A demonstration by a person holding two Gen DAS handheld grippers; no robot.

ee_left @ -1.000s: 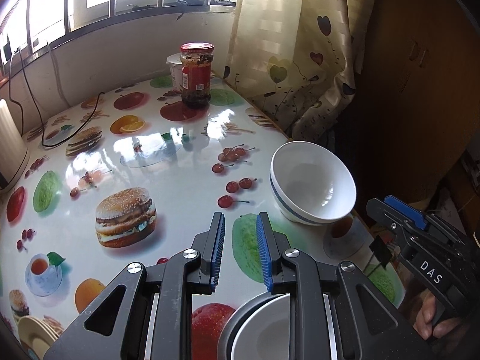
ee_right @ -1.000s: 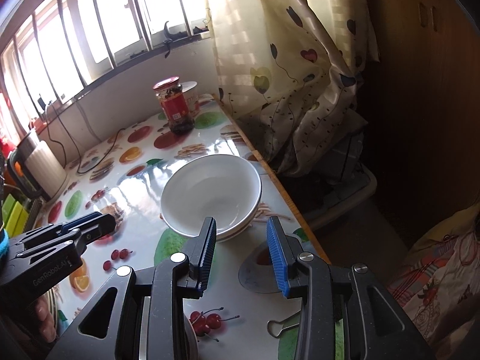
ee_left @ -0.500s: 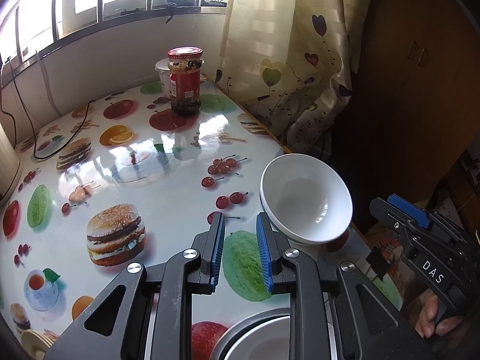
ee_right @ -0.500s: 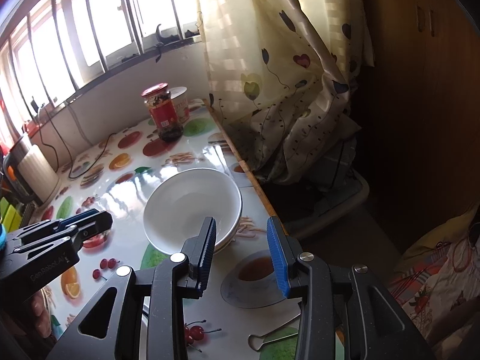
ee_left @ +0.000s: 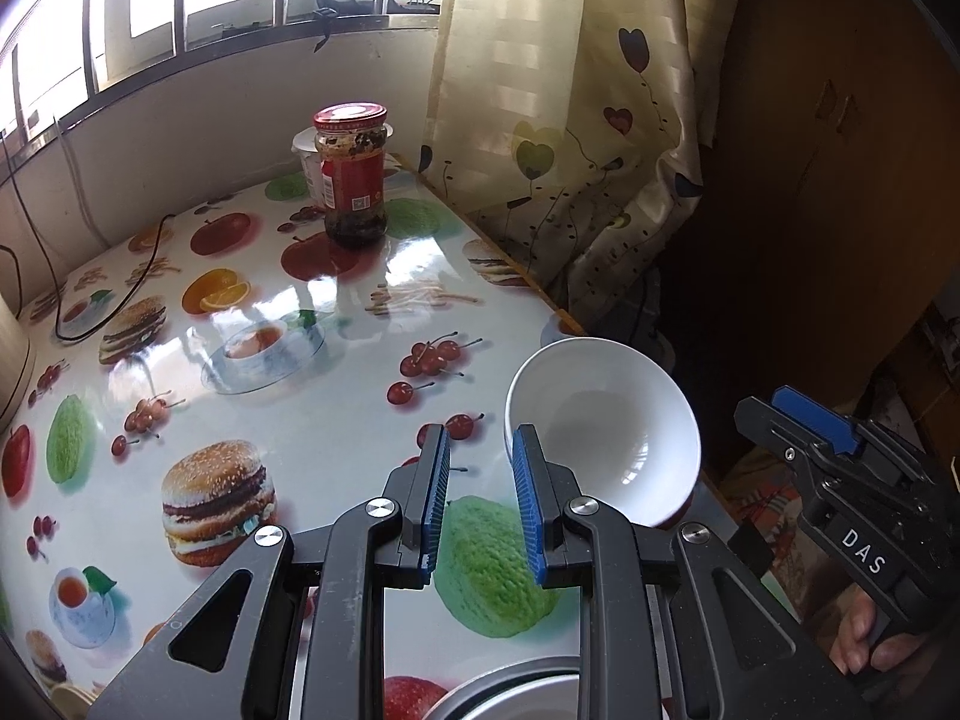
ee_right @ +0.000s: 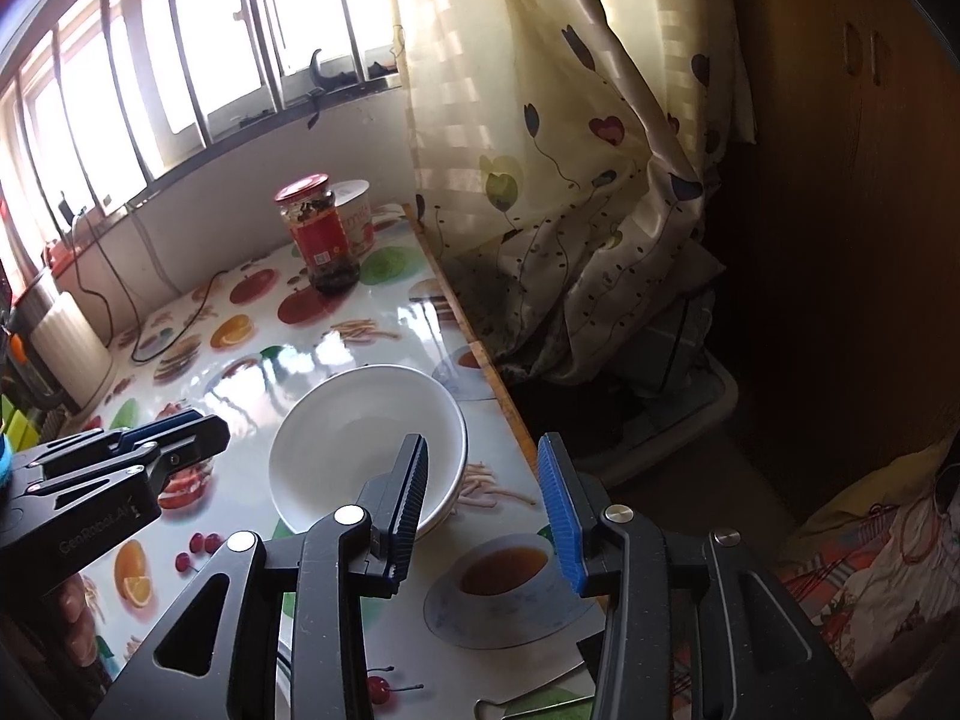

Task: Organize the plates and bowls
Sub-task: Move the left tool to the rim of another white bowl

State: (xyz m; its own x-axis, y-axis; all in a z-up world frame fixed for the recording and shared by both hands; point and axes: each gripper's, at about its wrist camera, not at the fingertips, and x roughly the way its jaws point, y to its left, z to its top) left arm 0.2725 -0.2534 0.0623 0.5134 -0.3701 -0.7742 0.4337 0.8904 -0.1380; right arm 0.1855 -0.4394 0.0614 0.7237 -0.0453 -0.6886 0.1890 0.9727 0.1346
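Sunlit from the barred window, our fruit-and-burger printed bench (ee_left: 312, 438) runs along a heart-patterned curtain (ee_left: 576, 120).

Our right claw (ee_right: 483, 504) is released, its jaws spread wide and gripping nothing; its left finger shows in front of the near rim of the white bowl (ee_right: 366, 450), the other jaw out over the printed teacup. We cannot tell whether the finger touches the rim.

Our left claw (ee_left: 479, 498) is also released, with a narrower gap and empty, hanging over the green fruit print just beside the same bowl (ee_left: 606, 432).

That bowl sits close to the bench's right edge, and from the right wrist view a second rim seems to peek out beneath it, so it may be nested on another dish.

A grey-rimmed plate or bowl (ee_left: 510, 693) lies at the very bottom of the left view, nearest us.

Farther out stand a red-lidded jar (ee_left: 351, 174) and a white tub (ee_left: 309, 165) behind it.

We judge the step in hand to be taking the bowl by its near rim. To do it well, we should:

- straddle the rim wall with one jaw inside and one outside;
- close squarely, since glazed ceramic may slip;
- lift straight up, away from the bench edge, so nothing below is dragged along.
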